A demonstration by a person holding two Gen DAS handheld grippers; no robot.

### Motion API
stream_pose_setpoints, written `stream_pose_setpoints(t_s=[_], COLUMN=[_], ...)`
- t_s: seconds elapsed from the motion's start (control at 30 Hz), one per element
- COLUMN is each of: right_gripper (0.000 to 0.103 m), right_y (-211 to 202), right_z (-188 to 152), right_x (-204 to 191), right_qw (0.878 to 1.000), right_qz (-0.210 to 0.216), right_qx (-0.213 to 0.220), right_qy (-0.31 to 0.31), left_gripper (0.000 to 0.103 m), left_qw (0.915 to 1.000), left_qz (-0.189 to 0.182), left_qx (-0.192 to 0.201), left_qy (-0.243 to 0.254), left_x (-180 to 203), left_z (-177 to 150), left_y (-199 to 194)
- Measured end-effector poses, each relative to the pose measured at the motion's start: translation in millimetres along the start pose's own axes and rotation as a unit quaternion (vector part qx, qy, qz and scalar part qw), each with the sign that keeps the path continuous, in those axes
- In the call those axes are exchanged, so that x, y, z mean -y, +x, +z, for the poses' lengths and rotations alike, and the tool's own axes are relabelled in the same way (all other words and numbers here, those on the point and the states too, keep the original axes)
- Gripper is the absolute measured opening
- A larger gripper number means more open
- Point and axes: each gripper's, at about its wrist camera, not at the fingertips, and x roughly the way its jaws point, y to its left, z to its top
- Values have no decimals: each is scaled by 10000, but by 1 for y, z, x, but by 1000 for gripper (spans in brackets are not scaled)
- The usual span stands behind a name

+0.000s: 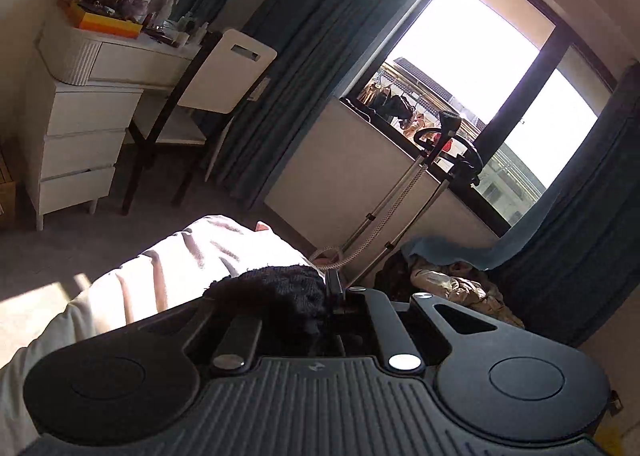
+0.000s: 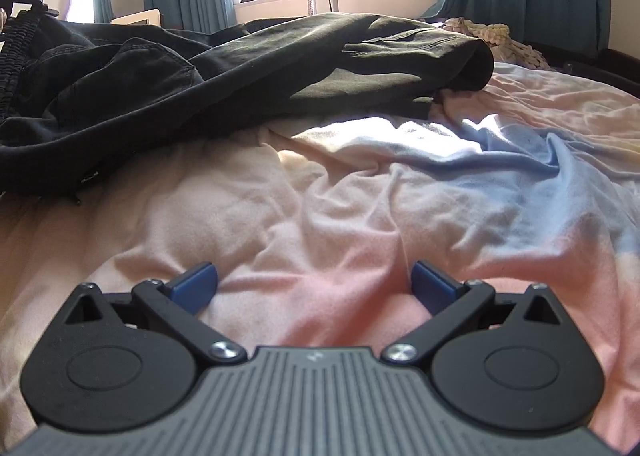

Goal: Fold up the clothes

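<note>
Right gripper: the right gripper is held low over the bed, its blue fingers spread wide with nothing between them; only the pink bedsheet shows in the gap.
Bedsheet: a rumpled sheet in pink, cream and pale blue is spread under everything, so it serves as the folding surface.
Dark garment: a black-to-olive garment, seemingly trousers by the seams and a pocket flap, is lying creased on the bed beyond the right gripper, one open end lifted off the sheet. It is not seen folded flat.
Left gripper: the left gripper is raised and tilted toward the room, its fingers drawn together on a black ribbed knit edge, probably so that end of a garment is kept up. Whether this edge belongs to the dark garment cannot be told.
Stage: the wide-open right fingers near the cloth would fit either a reach for a second hold or a release just made; the pictures do not settle it.
Clothes pile: a beige heap is left at the far edge of the bed, well apart from the dark garment.
Garment steamer: an upright steamer is stood by the window.
Dressing table: a white dressing table with a chair is set against the far wall.
</note>
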Motion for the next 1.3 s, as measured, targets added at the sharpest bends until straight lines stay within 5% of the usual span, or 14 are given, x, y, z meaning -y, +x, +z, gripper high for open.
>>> stream_pose_setpoints(t_s=[0.1,0.2,0.4,0.47,0.53,0.63,0.7,1.0,1.17,1.3], right_gripper=[103,103,103,103,103,103,103,103,103,103], right_y=[3,9,33,39,41,42,42,33,8,-11], right_z=[1,5,21,24,25,27,28,29,29,36], right_x=[0,1,-7,-6,-5,-4,-3,-2,-4,3], right_qw=[10000,9999,9999,9999,9999,9999,9999,9999,9998,9986], right_qz=[0,40,-62,-1,32,66,88,106,-63,-210], right_qx=[-35,-53,-127,-121,-119,-116,-114,-65,164,475], right_qy=[14,78,12,12,29,64,87,82,-112,-2], left_gripper=[9,10,10,18,50,82,93,93,93,93], left_qw=[9984,9962,9863,9818,9780,9793,9783,9775,9816,9807], left_qz=[299,813,1630,1842,1931,1886,1975,1935,1358,610], left_qx=[285,162,-252,-453,-751,-699,-614,-426,-440,-718], left_qy=[374,282,108,-28,-246,-232,-128,719,1271,1716], left_x=[27,19,-28,-38,-47,-48,-43,-8,30,62], left_z=[23,22,-28,-40,-48,-51,-52,-39,-63,-119], left_y=[28,70,140,153,160,150,137,55,12,-5])
